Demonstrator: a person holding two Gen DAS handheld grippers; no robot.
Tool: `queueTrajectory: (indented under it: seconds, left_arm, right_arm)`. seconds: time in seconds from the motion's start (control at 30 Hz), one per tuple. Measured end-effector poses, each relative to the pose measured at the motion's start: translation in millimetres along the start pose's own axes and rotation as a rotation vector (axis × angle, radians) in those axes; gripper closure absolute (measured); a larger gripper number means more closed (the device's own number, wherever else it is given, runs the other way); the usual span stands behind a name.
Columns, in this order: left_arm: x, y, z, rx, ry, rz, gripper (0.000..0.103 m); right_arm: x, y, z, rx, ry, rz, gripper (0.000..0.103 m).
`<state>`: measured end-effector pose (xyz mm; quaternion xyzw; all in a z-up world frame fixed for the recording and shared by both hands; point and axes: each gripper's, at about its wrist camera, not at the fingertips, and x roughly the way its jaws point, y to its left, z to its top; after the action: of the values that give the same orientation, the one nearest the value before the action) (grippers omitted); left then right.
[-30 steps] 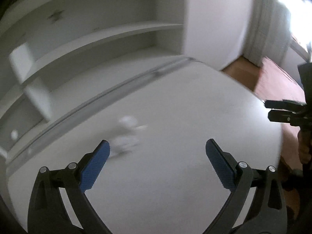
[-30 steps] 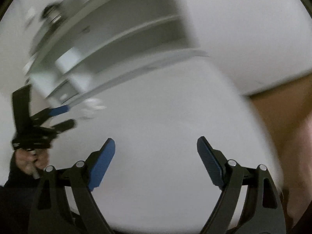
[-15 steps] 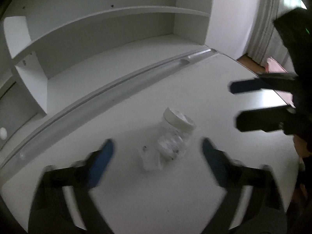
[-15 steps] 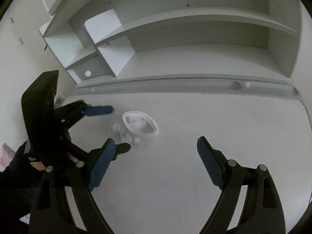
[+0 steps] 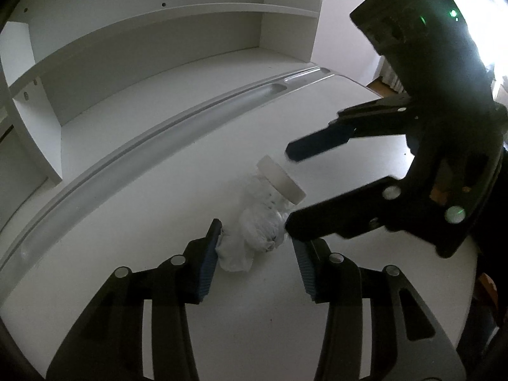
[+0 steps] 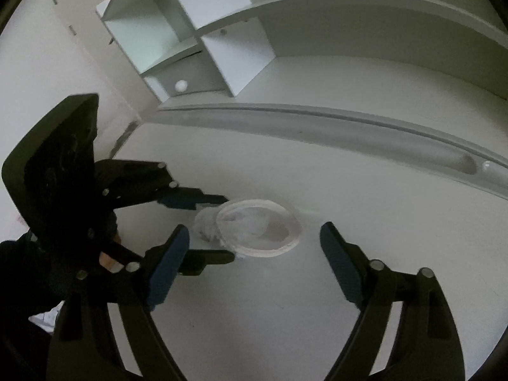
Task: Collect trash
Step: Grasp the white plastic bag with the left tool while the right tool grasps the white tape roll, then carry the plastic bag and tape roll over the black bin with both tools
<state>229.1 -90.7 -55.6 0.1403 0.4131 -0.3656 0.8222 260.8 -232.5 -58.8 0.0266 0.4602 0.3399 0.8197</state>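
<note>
On white desk (image 5: pixel 165 209), clear tipped jar (image 5: pixel 270 209), crumpled tissue (image 5: pixel 236 254)

My left gripper (image 5: pixel 255 247) low over desk, jaws apart, blue pads (image 5: pixel 209 254) angled inward. My right gripper (image 6: pixel 254 247) wide open, pads spread. In left view, right gripper (image 5: pixel 290 187) reaches in from right, fingers parted. In right view, left gripper (image 6: pixel 227 227) enters from left.
</note>
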Motion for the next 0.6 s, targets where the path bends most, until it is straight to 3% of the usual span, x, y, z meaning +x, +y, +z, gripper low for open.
queueTrajectory:
  seconds: [0.07,0.27,0.43,0.5,0.6]
  left_arm:
    - [0.0,-0.8,-0.4,0.005,-0.001,-0.003,0.059]
    - [-3.1,-8.3,-2.0,0.03,-0.001,-0.004,0.06]
    - [-17.6,-35.5,1.4,0.11,-0.029,-0.024,0.06]
    - [-23.2,-48.3,3.0,0.144,-0.03,-0.056,0.06]
    - [-26.3,-62.5,3.8,0.178,-0.024,-0.032,0.06]
  right_arm:
    - [3.2,0.4,0.4,-0.002,0.005,0.024,0.036]
    - [-3.2,-0.1,-5.2,0.012,0.0,0.098,0.072]
    - [-36.8,5.4,-24.6,0.025,-0.051,0.116,0.073]
    - [-53.9,2.7,-36.9,0.05,-0.068,0.123,0.081]
    - [-80.1,-2.4,-62.1,0.093,-0.094,0.092,0.093]
